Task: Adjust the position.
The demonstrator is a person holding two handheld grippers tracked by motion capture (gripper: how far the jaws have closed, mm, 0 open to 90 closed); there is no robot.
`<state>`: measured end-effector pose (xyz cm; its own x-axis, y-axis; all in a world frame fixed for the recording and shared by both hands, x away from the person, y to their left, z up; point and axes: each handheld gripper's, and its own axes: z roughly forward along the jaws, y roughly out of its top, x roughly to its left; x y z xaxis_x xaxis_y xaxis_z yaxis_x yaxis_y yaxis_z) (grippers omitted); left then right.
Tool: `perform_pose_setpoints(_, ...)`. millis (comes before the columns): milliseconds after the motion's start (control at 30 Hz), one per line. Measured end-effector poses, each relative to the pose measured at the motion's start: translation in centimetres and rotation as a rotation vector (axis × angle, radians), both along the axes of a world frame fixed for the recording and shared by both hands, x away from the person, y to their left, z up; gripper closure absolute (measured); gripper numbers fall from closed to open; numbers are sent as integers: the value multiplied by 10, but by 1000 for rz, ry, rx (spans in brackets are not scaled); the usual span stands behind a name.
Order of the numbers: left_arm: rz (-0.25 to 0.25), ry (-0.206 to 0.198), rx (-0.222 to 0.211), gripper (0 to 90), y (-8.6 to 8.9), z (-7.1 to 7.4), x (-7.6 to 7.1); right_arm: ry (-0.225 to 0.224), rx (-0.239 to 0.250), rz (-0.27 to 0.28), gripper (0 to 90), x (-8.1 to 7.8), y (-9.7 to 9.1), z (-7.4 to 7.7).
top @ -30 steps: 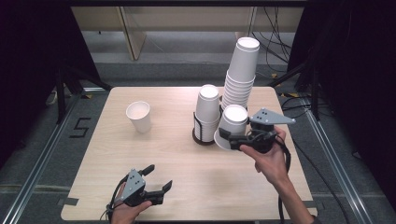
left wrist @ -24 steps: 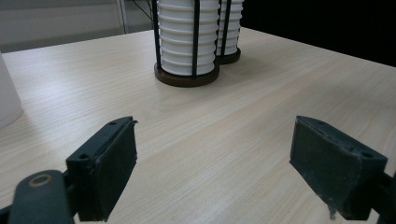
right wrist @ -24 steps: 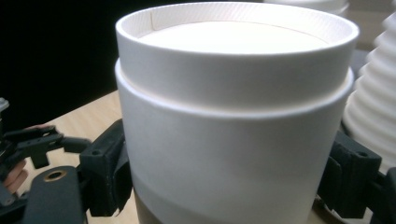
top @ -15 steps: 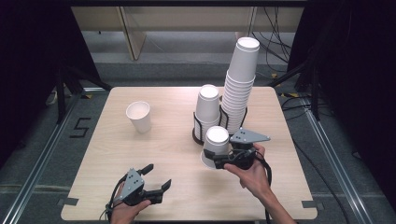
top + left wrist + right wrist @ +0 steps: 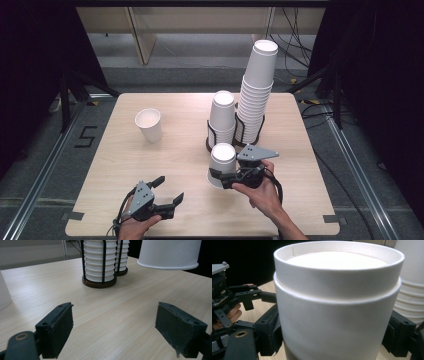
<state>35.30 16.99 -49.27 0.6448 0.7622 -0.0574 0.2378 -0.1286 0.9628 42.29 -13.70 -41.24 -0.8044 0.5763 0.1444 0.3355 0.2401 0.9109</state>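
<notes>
Inverted cup in my right tongs (image 5: 223, 176), near the desk's (image 5: 165, 165) front half.
Jaws clamp the paper cup (image 5: 222, 157) just before the racked cup stacks (image 5: 222, 117); rim seemingly just off the desk. Left tongs (image 5: 169, 192) gape empty over bare wood by the front edge.

Bench (image 5: 150, 165): light wood grain, square, rounded corners.
Floor (image 5: 40, 165): grey, marked with a "5" (image 5: 86, 136) and crossed by metal rails (image 5: 350, 160).
Behind: pale wooden panels (image 5: 145, 30), black cables (image 5: 295, 45).
Sides: dark curtains (image 5: 30, 60).
</notes>
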Motion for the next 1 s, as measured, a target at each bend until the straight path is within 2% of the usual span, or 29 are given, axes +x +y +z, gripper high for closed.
perform_pose_setpoints(100,-5,-6,-13,141,-1,1,-1,5,-9,8,191,-1,4,-2)
perform_pose_setpoints(133,-13,-12,-31,141,-2,0,0,16,1,17,191,-1,6,-3)
perform_pose_setpoints(167,-21,-13,-39,141,-2,0,0,-1,-9,14,191,-1,7,-4)
perform_pose_setpoints(200,-33,-13,-50,141,-4,0,-1,13,-11,23,192,-2,9,-4)
perform_pose_setpoints(233,-40,-14,-52,141,-5,0,-1,-5,-4,29,192,-2,11,-5)
perform_pose_setpoints(300,-59,-14,-51,141,-7,1,-3,-2,0,43,192,-2,14,-5)
perform_pose_setpoints(367,-66,-17,-72,141,-11,2,-4,9,-9,44,191,-3,17,-5)
perform_pose_setpoints(400,-74,-15,-72,141,-12,3,-5,-10,-9,45,191,-3,18,-6)
perform_pose_setpoints(433,-83,-25,-76,141,-13,3,-5,13,-1,50,192,-4,20,-6)
perform_pose_setpoints(467,-84,-27,-76,141,-14,3,-6,9,4,59,192,-4,21,-7)
perform_pose_setpoints(500,-90,-30,-89,141,-16,3,-6,-4,-14,50,192,-5,21,-7)
perform_pose_setpoints(533,-95,-28,-95,142,-17,3,-6,-4,2,66,192,-5,23,-8)
perform_pose_setpoints(567,-92,-20,-81,141,-18,4,-7,12,-9,55,192,-7,24,-7)
perform_pose_setpoints(600,-103,-28,-95,141,-20,2,-6,-3,-8,60,192,-6,25,-8)
perform_pose_setpoints(633,-105,-20,-88,142,-21,3,-7,0,5,74,192,-7,27,-8)
perform_pose_setpoints(667,-112,-18,-87,141,-22,2,-7,-18,-10,67,193,-7,27,-7)
perform_pose_setpoints(700,-118,-18,-91,141,-23,2,-7,-7,3,72,193,-9,30,-8)
perform_pose_setpoints(733,-127,-27,-102,141,-25,1,-6,-23,4,87,193,-8,31,-8)
perform_pose_setpoints(767,-127,-21,-81,141,-25,2,-7,-17,4,78,193,-9,33,-9)
perform_pose_setpoints(800,-131,-20,-80,141,-27,1,-8,-24,-3,91,194,-9,34,-8)
perform_pose_setpoints(833,-140,-26,-81,141,-28,1,-7,-15,14,108,194,-10,37,-9)
perform_pose_setpoints(867,-140,-24,-79,141,-29,0,-7,-7,9,112,194,-11,40,-10)
perform_pose_setpoints(933,-144,-20,-77,141,-30,0,-7,-31,-7,113,195,-12,42,-10)
perform_pose_setpoints(1000,-155,-26,-82,141,-33,-1,-7,-15,-9,127,195,-13,45,-11)
